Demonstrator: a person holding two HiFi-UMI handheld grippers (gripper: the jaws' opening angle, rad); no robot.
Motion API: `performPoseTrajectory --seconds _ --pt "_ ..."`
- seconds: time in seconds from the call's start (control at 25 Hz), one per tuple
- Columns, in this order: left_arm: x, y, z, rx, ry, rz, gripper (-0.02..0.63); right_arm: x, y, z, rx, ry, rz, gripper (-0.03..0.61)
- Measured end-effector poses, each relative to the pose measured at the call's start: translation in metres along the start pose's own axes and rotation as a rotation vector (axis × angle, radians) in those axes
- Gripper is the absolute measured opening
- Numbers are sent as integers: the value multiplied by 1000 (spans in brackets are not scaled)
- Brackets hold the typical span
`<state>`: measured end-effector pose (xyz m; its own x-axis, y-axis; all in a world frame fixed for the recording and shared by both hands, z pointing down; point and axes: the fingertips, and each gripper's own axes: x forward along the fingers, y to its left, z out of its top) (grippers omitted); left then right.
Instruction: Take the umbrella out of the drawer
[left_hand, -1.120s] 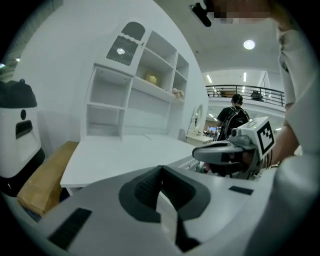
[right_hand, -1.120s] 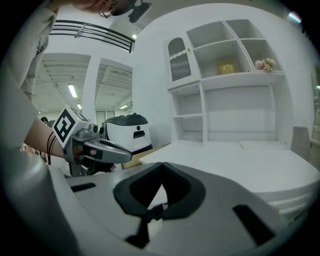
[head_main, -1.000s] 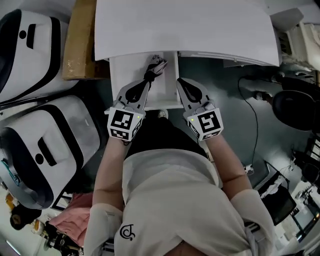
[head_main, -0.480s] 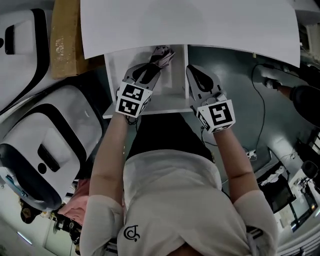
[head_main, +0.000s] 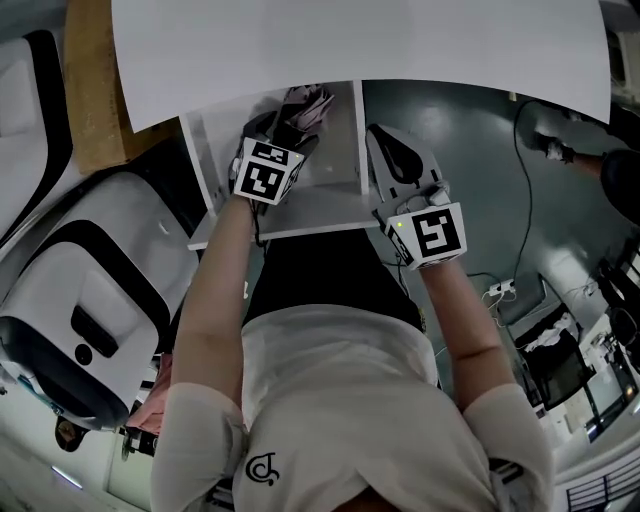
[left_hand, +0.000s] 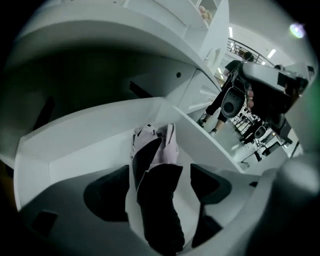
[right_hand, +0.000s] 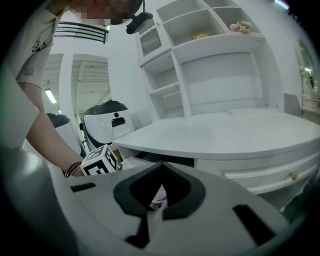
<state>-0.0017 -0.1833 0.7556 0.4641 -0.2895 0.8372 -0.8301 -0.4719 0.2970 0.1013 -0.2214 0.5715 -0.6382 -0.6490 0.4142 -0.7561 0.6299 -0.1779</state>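
Drawer (head_main: 330, 205) pulled open under white desk (head_main: 350, 50) | folded black and pale pink umbrella (left_hand: 155, 200) lies inside drawer, toward its back | left gripper (left_hand: 159, 192) reaches down into drawer, jaws just opened and wide apart, umbrella between them, pads not pressing it | right gripper (right_hand: 152, 216) just outside drawer's right wall, jaws together, holding nothing

The drawer (head_main: 290, 212) stands out from under the tabletop (head_main: 400, 50) toward me. The umbrella (head_main: 303, 108) lies lengthwise at its far end. My left gripper (head_main: 275, 125) is inside the drawer, its fingers (left_hand: 107, 200) just spread, one on either side of the umbrella. My right gripper (head_main: 385, 145) hangs just right of the drawer, outside it.
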Motion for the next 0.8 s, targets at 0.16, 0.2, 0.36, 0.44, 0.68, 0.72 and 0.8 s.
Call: performPoseTrajectory --seconds 0.16,0.2,0.36,0.44,0.68,0.72,0.8 --pt "17 4 1 8 45 29 382 -6 -11 -1 16 -19 -56 6" --pt "21 5 -1 6 60 36 382 -7 -14 -2 29 -21 -67 6" --pt "36 9 -5 -1 92 76 380 -16 -24 -6 81 -37 -119 6" --pt "39 14 -7 -5 92 107 374 -21 -26 -6 94 -45 -129 6" --pt "38 26 -9 41 86 227 265 -26 -25 -16 97 -22 -138 6" --pt "38 26 -9 38 87 232 259 -26 -24 -18 96 -17 -142 6" --pt "37 28 -10 12 94 222 238 -26 -22 -17 95 -11 -142 6"
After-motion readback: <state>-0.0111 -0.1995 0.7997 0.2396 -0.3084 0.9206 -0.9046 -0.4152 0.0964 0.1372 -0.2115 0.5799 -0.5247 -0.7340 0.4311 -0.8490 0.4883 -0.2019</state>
